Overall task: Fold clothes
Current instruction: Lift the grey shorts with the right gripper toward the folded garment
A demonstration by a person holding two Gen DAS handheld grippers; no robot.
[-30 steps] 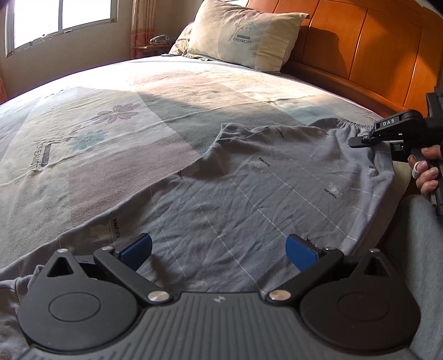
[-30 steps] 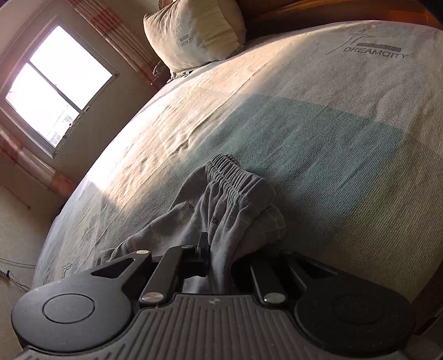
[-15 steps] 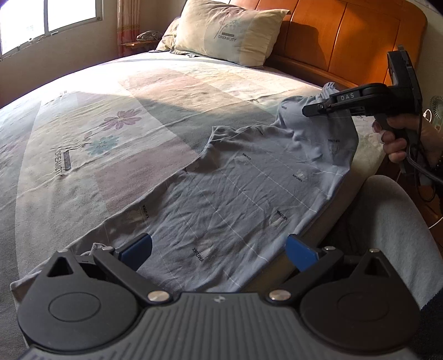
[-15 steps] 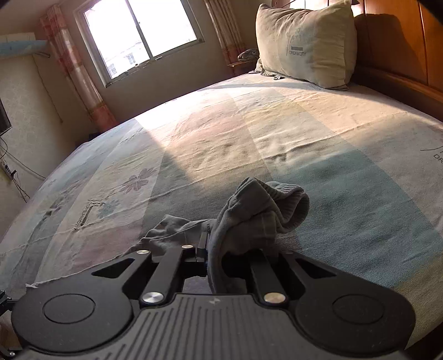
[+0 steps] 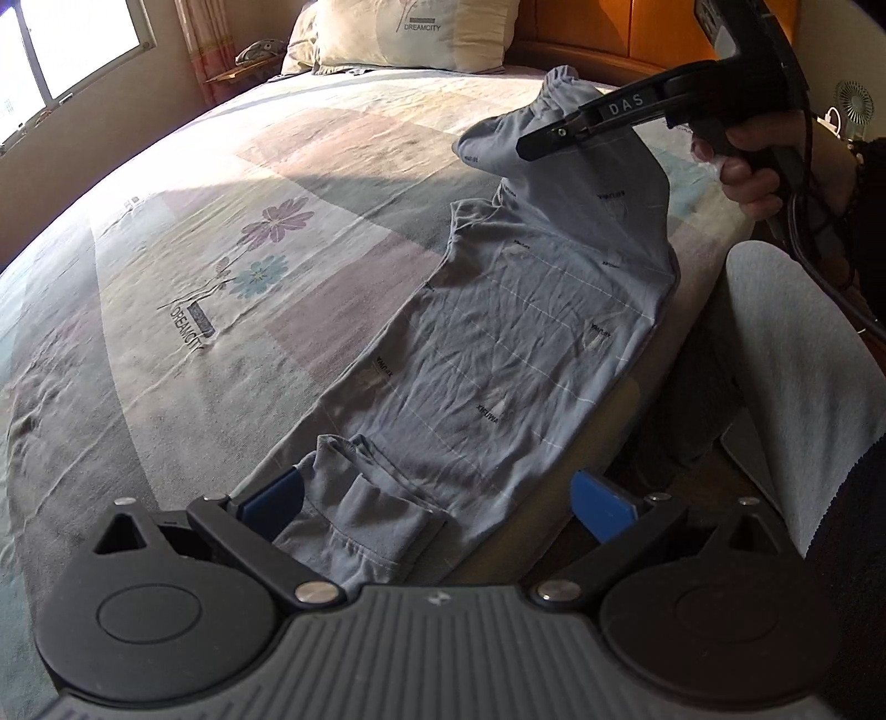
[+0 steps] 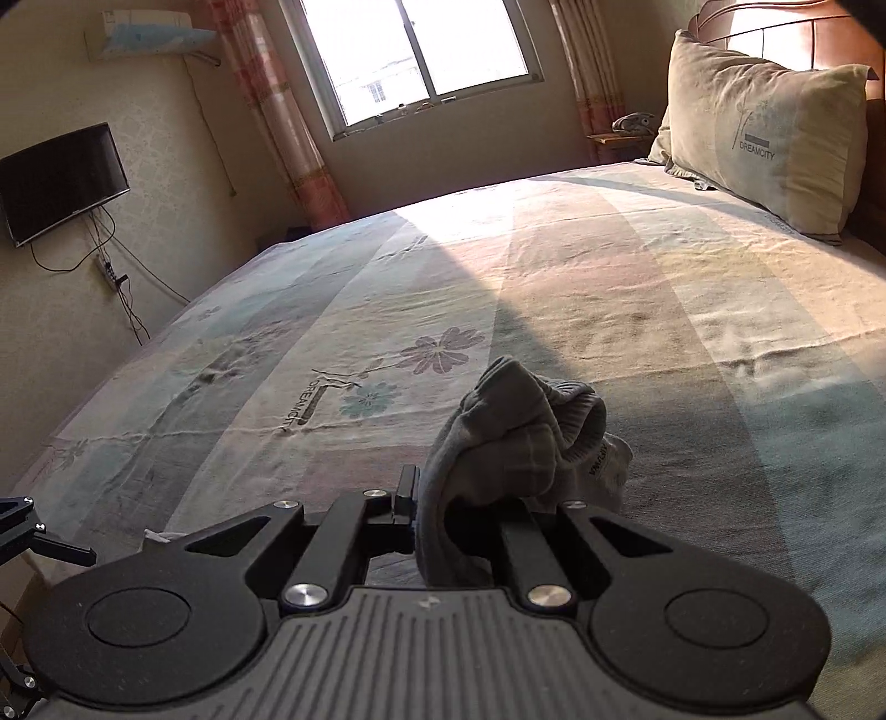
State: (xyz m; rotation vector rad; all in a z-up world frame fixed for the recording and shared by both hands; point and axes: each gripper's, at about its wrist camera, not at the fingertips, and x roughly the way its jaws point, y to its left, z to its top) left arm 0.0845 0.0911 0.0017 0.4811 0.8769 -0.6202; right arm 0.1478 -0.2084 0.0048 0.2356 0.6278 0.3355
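Left wrist view: the grey trousers (image 5: 498, 343) lie lengthwise along the near edge of the bed (image 5: 221, 232), mostly flat and creased.
Waistband end: lifted clear of the bed, pinched in the right hand-held gripper (image 5: 545, 141); the right wrist view shows its jaws pressed together on the bunched elastic (image 6: 520, 432).
Cuff end: crumpled between the wide-spread blue pads of the left hand-held gripper (image 5: 437, 498); no pad presses on it.
Done: garment laid out, one end raised.
Left: by my judgement no fold is finished; the waistband must yet be carried over to the cuffs and smoothed.
Beyond: pillow (image 5: 410, 33) at the wooden headboard.
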